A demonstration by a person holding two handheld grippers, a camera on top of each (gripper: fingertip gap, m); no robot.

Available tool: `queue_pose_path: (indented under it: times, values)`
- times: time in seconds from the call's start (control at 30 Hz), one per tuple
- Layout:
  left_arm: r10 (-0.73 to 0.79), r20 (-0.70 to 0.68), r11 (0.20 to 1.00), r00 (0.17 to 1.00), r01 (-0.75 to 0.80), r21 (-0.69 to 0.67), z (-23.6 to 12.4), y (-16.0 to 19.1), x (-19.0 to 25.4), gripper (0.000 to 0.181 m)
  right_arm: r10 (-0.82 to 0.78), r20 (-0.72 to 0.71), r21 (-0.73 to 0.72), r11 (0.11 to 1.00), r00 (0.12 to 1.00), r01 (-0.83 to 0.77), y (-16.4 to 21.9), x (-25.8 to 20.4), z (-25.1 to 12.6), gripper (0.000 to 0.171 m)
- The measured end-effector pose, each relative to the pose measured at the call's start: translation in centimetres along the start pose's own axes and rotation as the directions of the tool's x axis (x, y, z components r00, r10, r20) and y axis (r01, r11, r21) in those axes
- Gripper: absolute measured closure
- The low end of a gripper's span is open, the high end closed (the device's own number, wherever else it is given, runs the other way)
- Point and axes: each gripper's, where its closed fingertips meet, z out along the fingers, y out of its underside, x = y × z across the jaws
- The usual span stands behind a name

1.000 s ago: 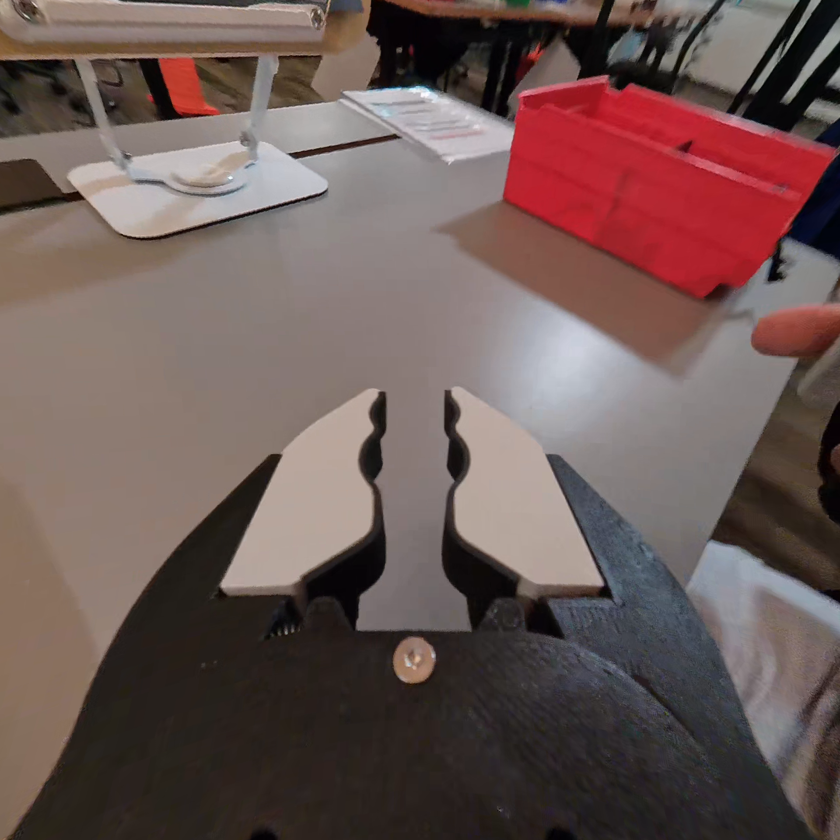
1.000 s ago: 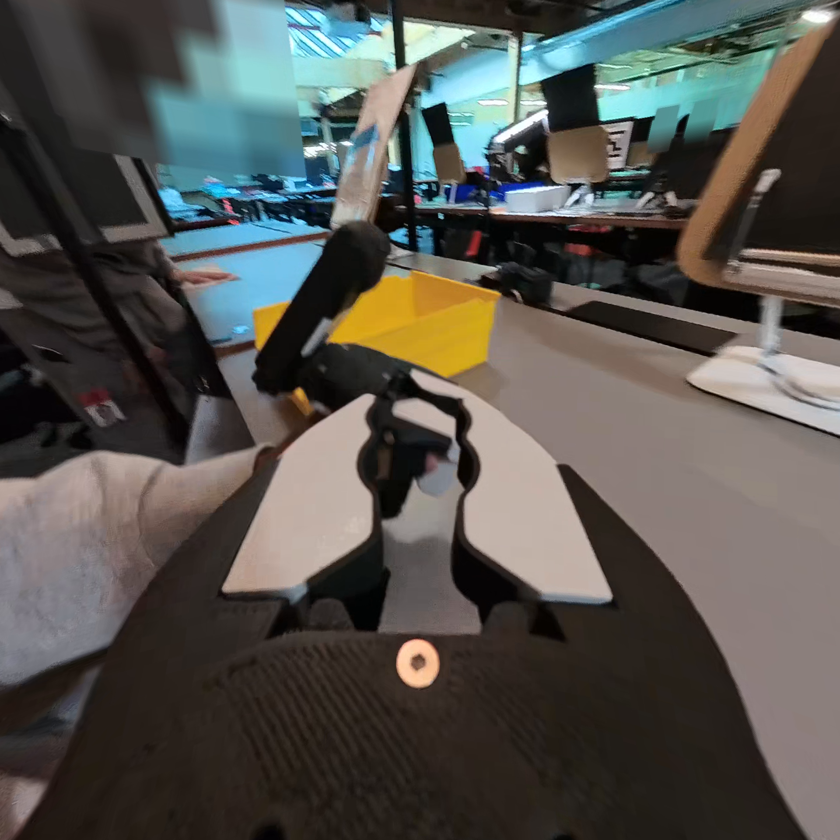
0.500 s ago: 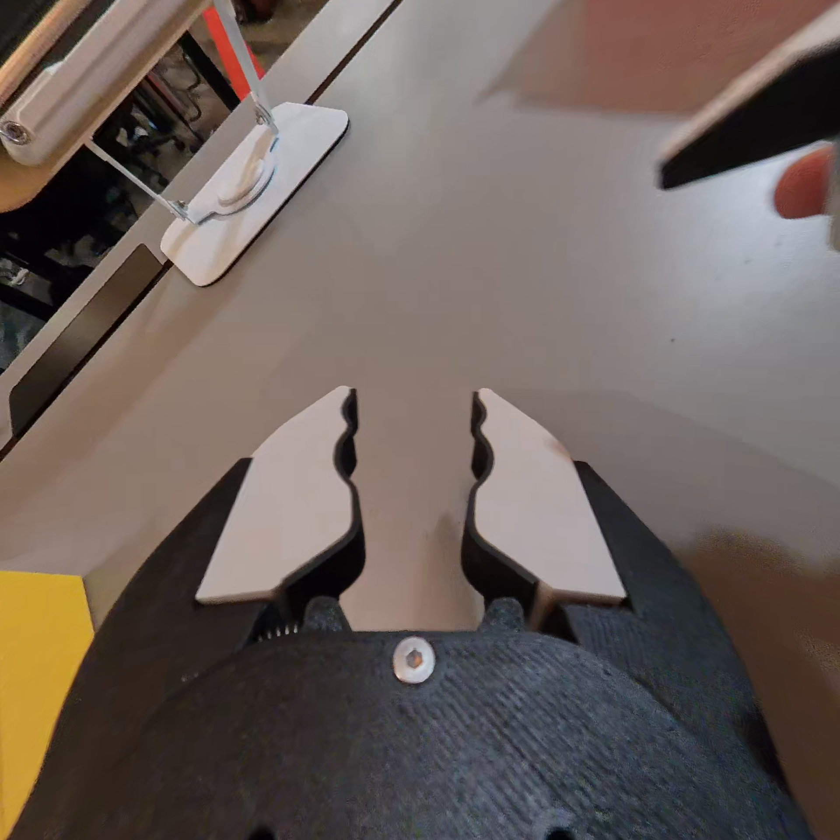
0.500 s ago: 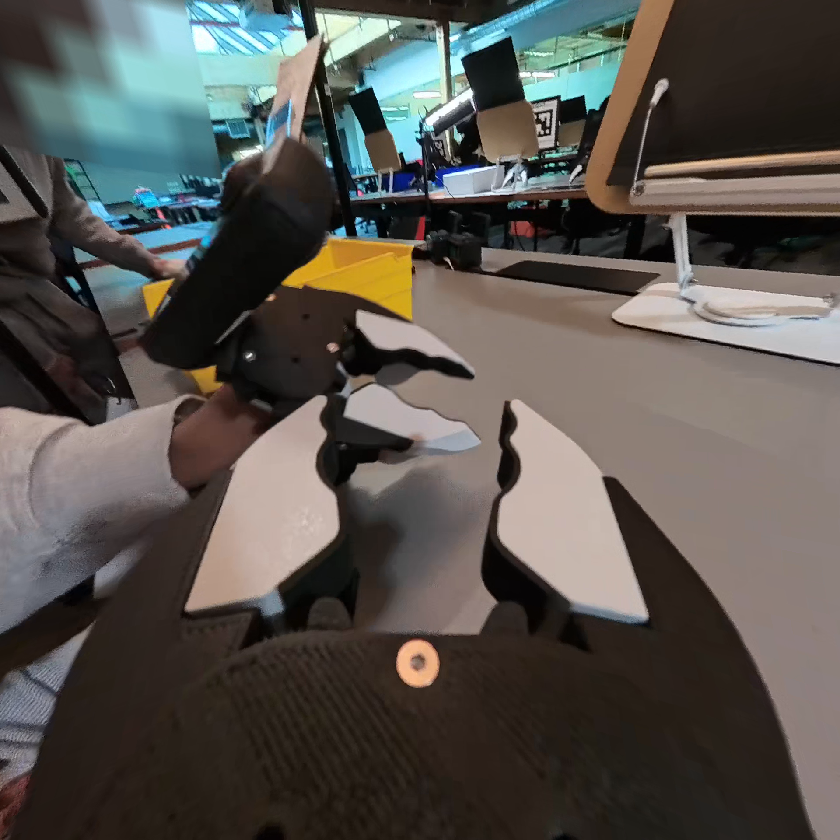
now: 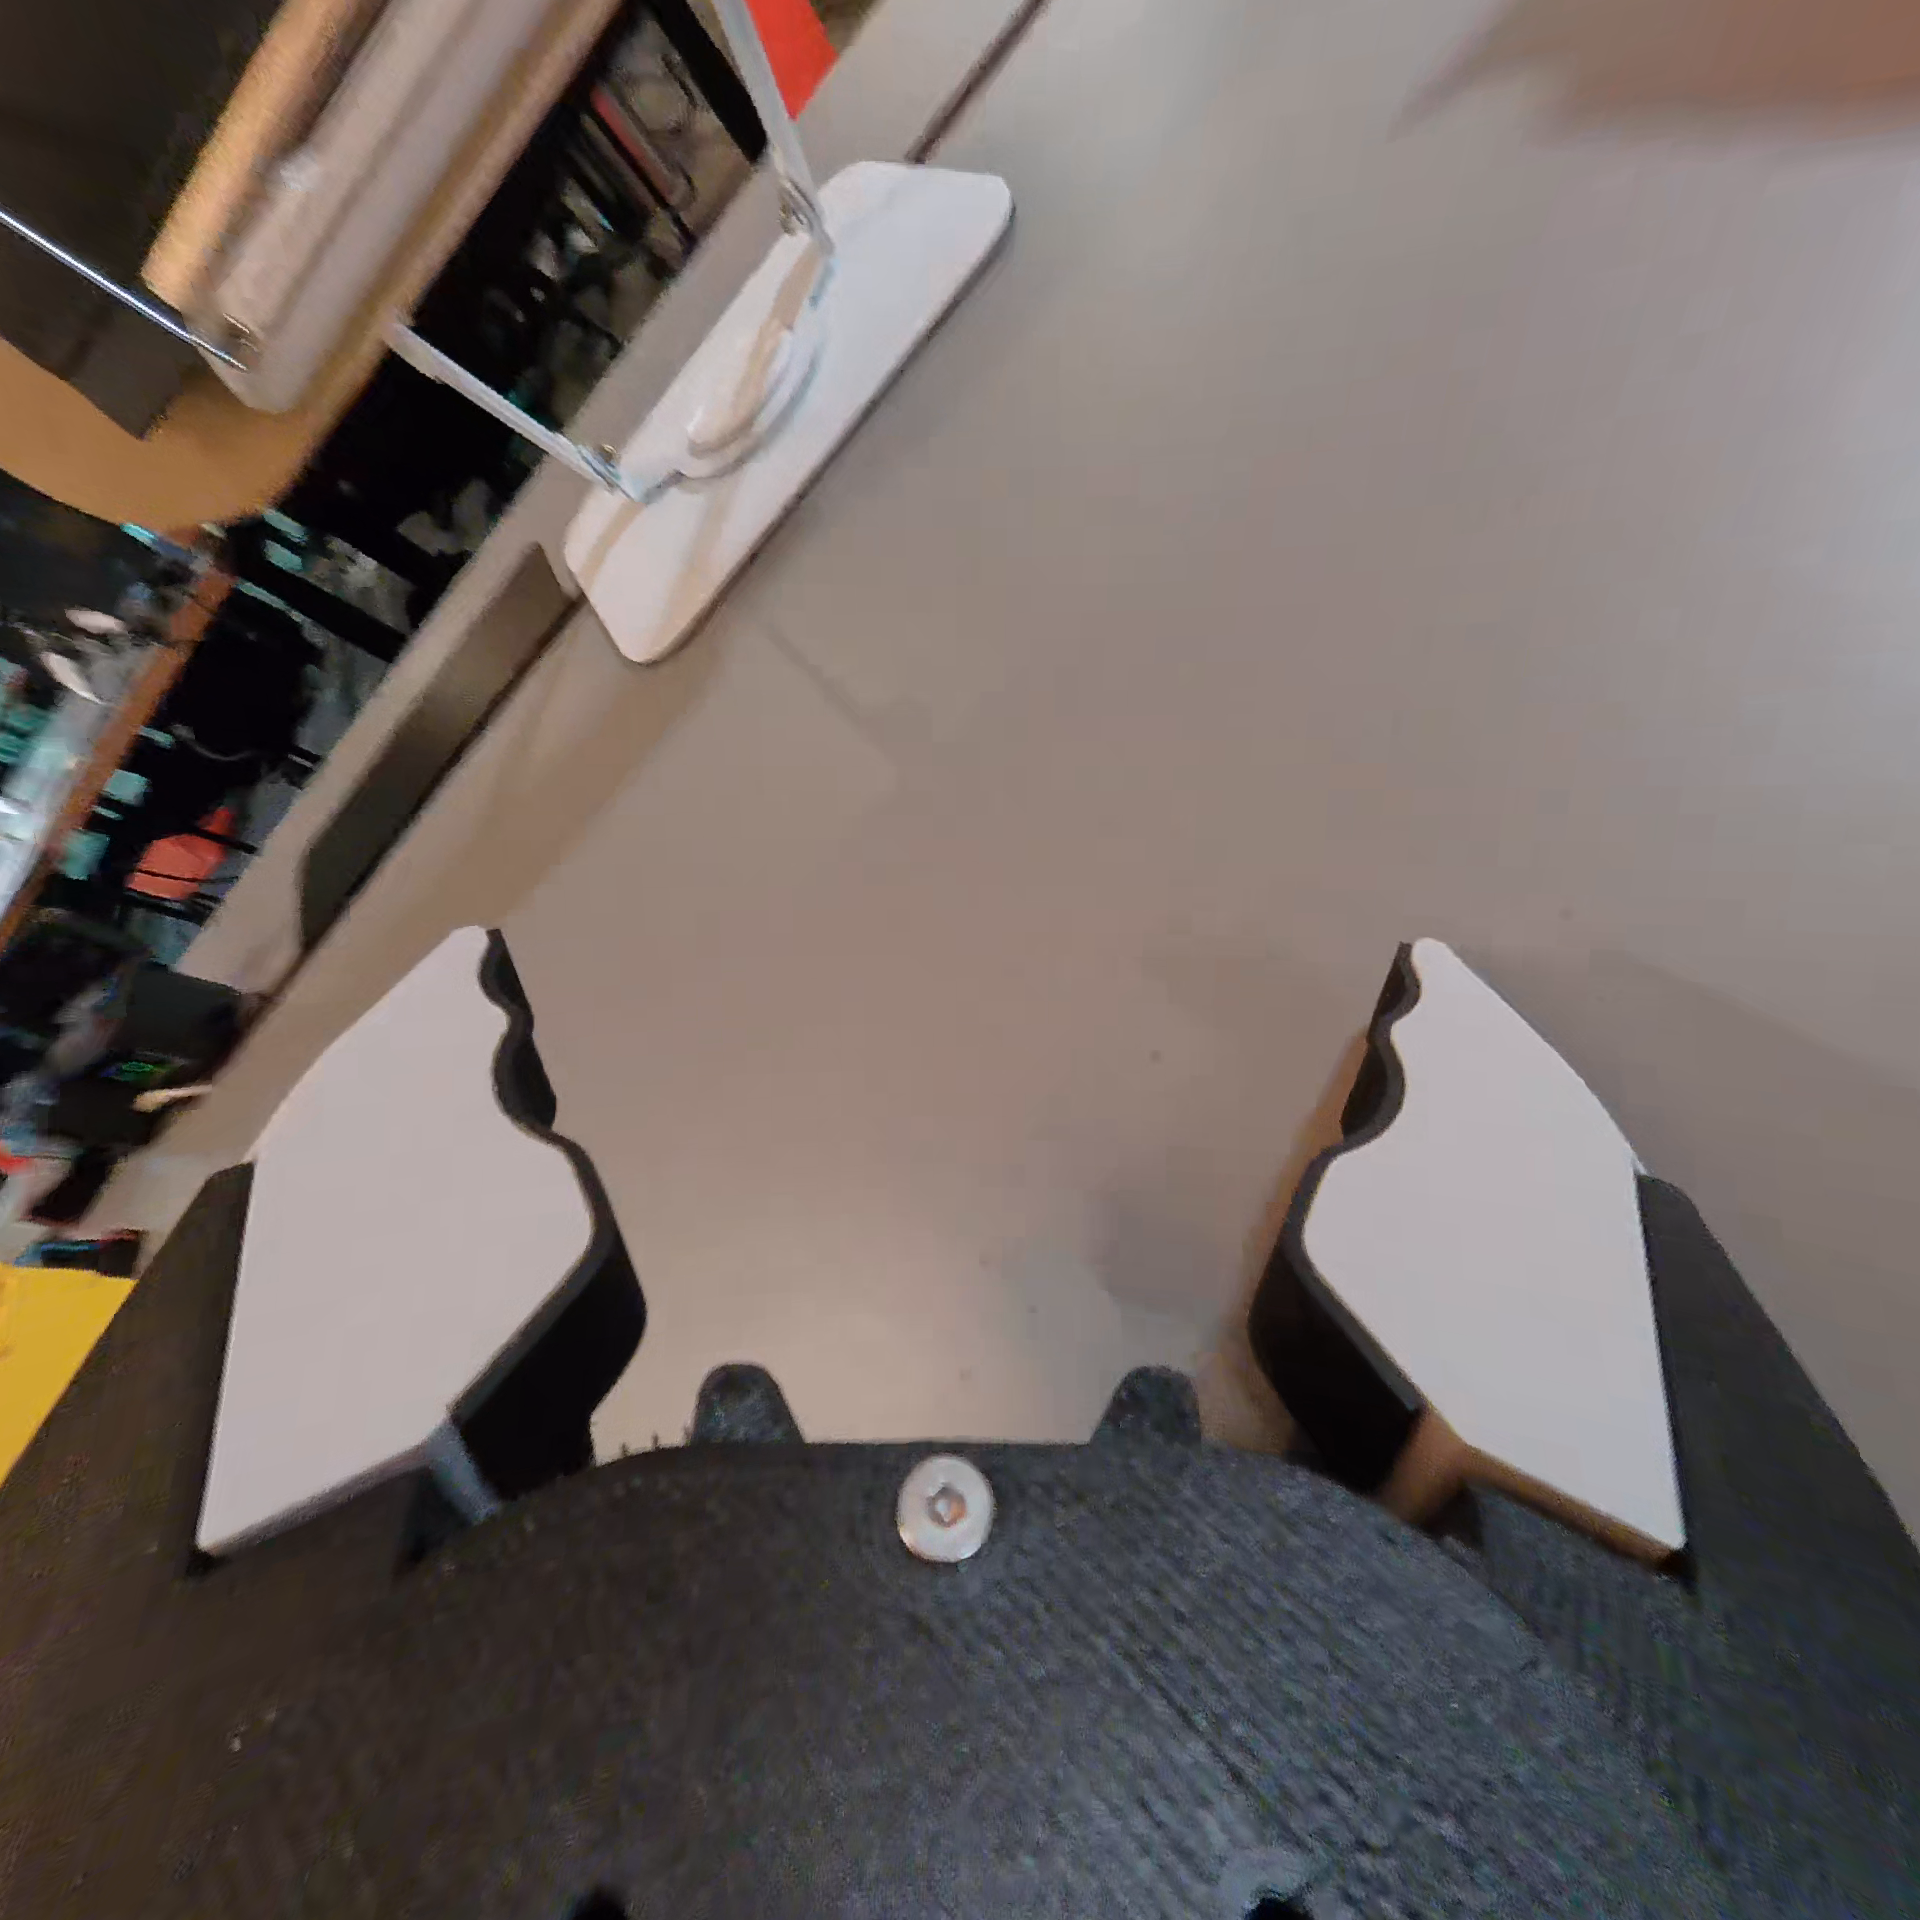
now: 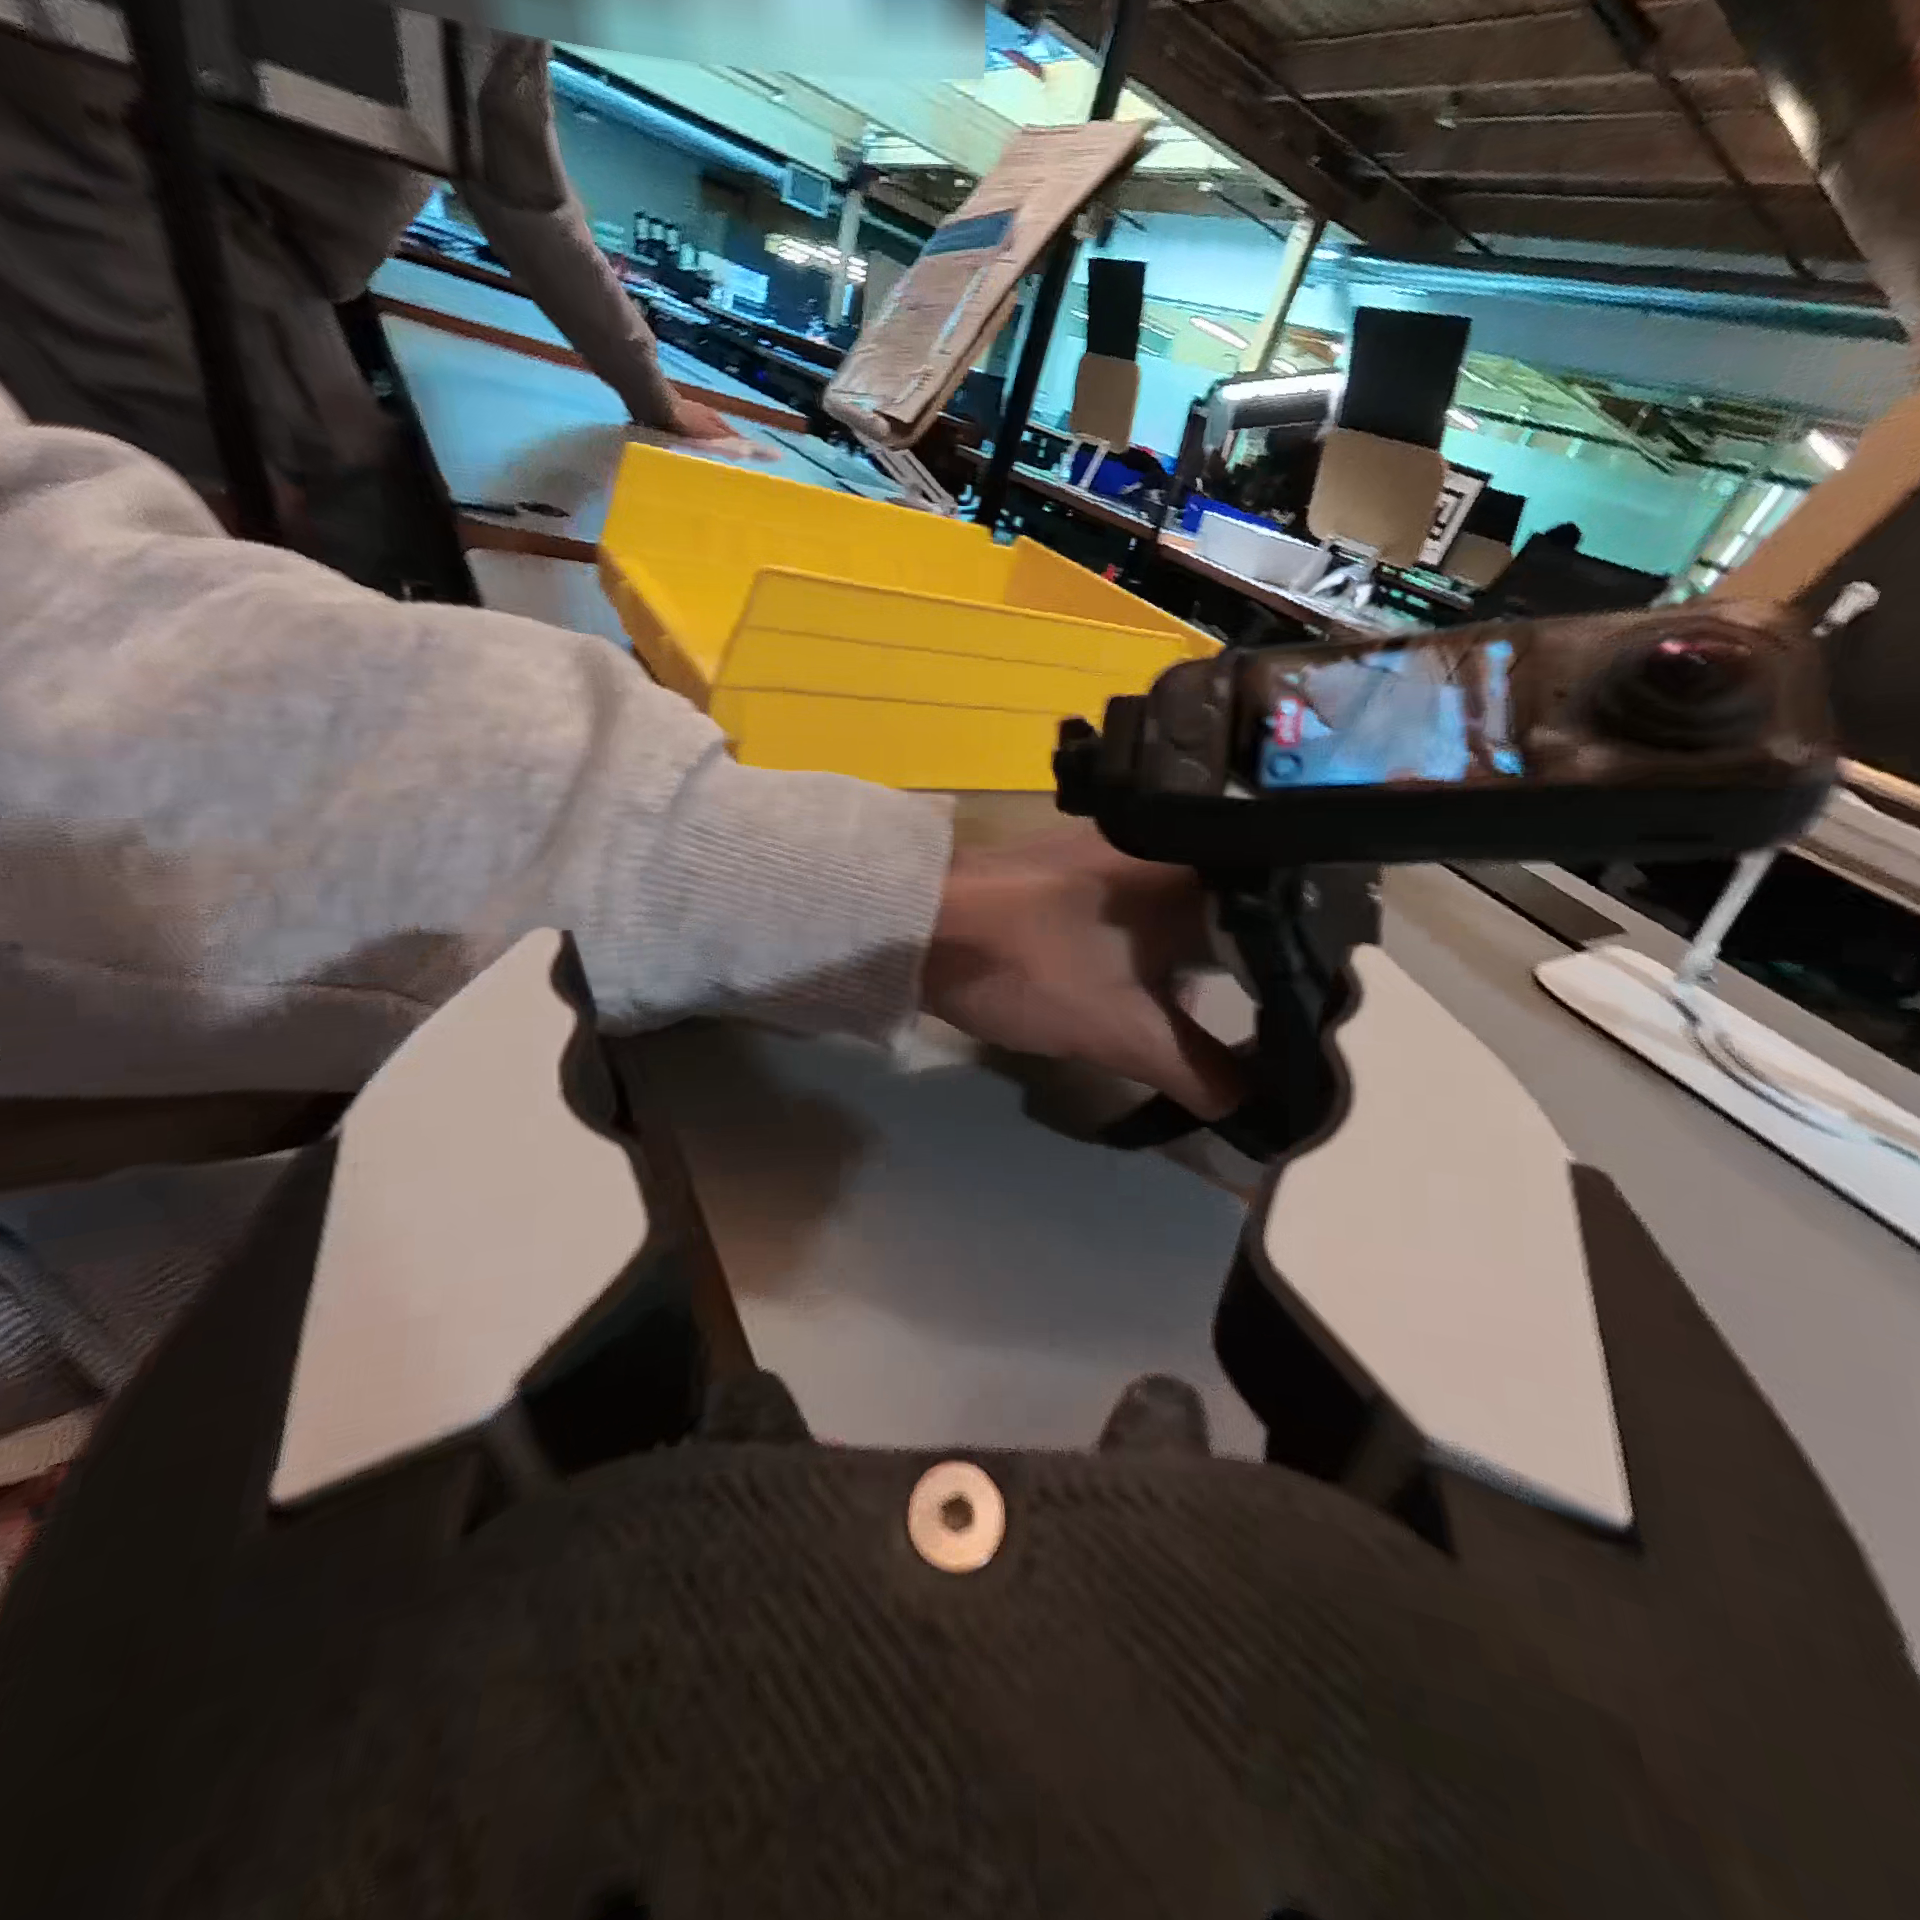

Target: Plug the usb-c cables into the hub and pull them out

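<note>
No hub or USB-C cable shows in either view. My left gripper (image 5: 951, 940) is wide open and empty, tilted over the bare grey table (image 5: 1351, 623). My right gripper (image 6: 961, 945) is also wide open and empty, low over the table. In the right wrist view a hand in a grey sleeve (image 6: 416, 831) holds the left gripper's handle just ahead of my right fingers. The camera on the left gripper (image 6: 1455, 748) points to the right. The left gripper's fingers are hidden there.
A yellow bin (image 6: 883, 644) stands at the table's left side, and its corner shows in the left wrist view (image 5: 42, 1340). A white stand base (image 5: 790, 405) with a board on thin legs sits at the far edge, also in the right wrist view (image 6: 1714, 1049). Another person (image 6: 582, 270) leans on a table behind.
Both grippers have opened from nearly shut to wide. The left gripper has swung left, and the red bin has left its view. In the right view, the left gripper has moved right.
</note>
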Motion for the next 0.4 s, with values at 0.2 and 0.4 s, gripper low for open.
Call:
queue_pose_path:
  times: [0.2, 0.4]
  values:
    - [0.123, 0.123, 0.985, 0.985, -0.136, 0.11, -1.0, -1.8, -1.1, 0.036, -0.05, 0.063, 0.01, 0.999, 0.997, 0.049, -0.7, -3.1, 0.9, 0.042]
    - [0.294, -0.024, 0.955, 0.955, -0.293, 0.039, -1.4, 0.1, 1.7, 0.152, -0.169, -0.013, -0.038, 0.985, 0.985, 0.169, -0.9, -3.0, 1.5, 0.056]
